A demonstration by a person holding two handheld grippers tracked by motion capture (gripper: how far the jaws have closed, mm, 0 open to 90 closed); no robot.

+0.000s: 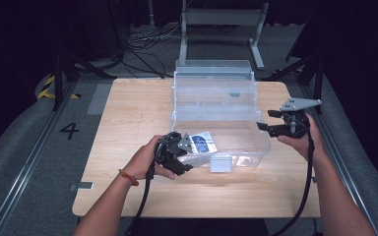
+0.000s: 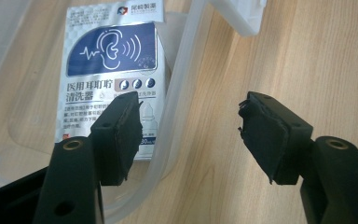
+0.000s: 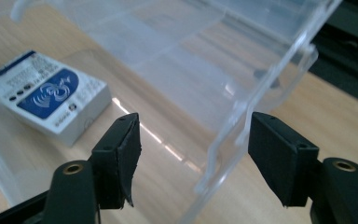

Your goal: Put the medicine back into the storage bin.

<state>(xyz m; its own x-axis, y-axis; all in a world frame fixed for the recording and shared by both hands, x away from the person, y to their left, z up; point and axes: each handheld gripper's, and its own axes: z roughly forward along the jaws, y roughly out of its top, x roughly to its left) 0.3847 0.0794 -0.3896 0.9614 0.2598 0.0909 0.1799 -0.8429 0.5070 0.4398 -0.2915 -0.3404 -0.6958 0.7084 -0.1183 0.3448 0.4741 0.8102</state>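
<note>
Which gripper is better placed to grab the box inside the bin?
Left. The left gripper sits at the bin's front rim, jaws open, beside the small box. The right gripper straddles the far side wall.

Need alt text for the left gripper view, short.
The left gripper, fingers apart and empty, straddles the front rim of a clear plastic bin on a wooden table. Inside the bin lies a small white-and-blue box printed with an ear symbol, just beyond the left finger.

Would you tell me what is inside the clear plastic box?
One small white-and-blue carton lies flat on the floor of the box, near its front left corner. Nothing else shows through its clear walls.
</note>
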